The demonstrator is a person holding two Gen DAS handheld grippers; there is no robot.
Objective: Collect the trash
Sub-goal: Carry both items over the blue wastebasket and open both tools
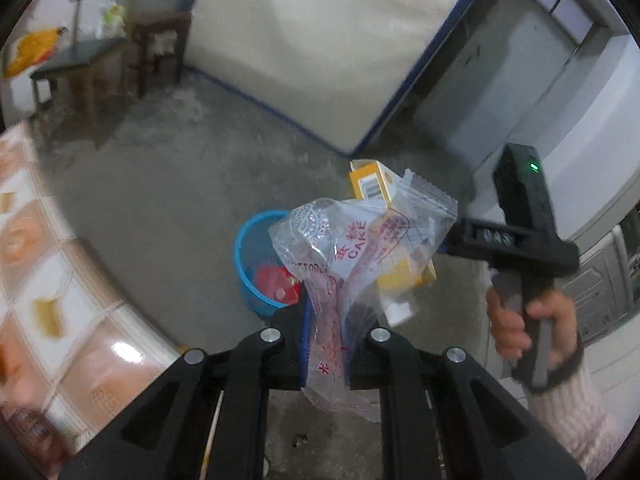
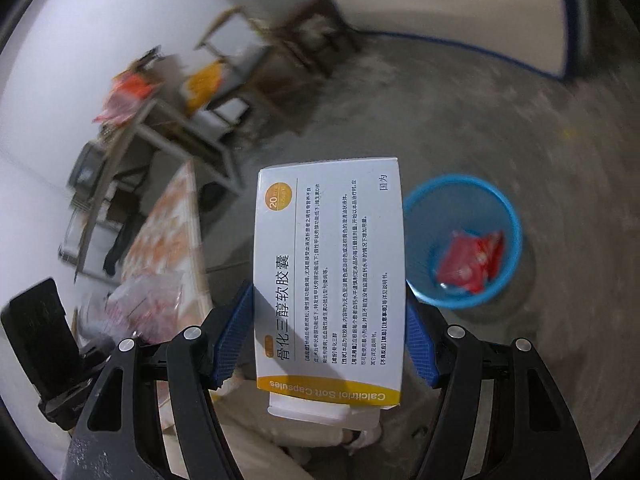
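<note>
Both hands are carrying trash toward the blue bin (image 2: 464, 240), which stands on the grey floor (image 1: 168, 200). The left gripper (image 1: 325, 344) has its jaws closed tight on a clear plastic wrapper (image 1: 340, 248) with red print, and the wrapper hangs in front of the bin in the left view. The right gripper (image 2: 330, 336) squeezes a white and yellow medicine box (image 2: 328, 276) between its blue pads (image 2: 234, 332), so the jaws stand wide around the box. In the right view the bin sits just to the right of the box. One red packet (image 2: 470, 260) already lies inside the bin, so some trash looks done. The wrapper and the box are left to drop in. A tiled table (image 1: 48, 280) stands near on the left, and a chair (image 1: 160, 40) and a white mattress (image 1: 320, 40) are far back. Nothing seems to block the bin, but the two grippers are close together and could bump.
</note>
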